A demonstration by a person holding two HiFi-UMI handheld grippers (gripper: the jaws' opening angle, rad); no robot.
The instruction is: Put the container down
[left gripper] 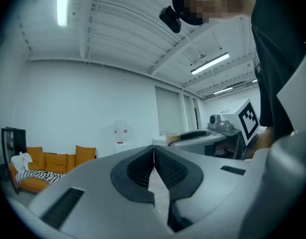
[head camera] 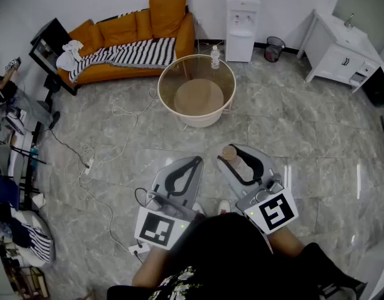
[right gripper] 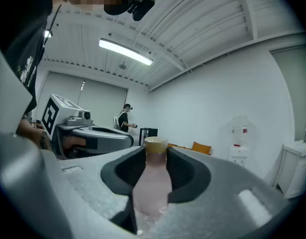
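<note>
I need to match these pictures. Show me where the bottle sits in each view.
Head view: bottle lower centre, in the right claw.
Left gripper view: only its tan cap, just right of centre.
Right gripper view: bottle centre, between the jaws.
Shared landmark: water dispenser.

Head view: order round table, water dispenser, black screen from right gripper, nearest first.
1. Round table, just ahead of the right gripper.
2. Water dispenser, at the back wall.
3. Black screen, far left.
</note>
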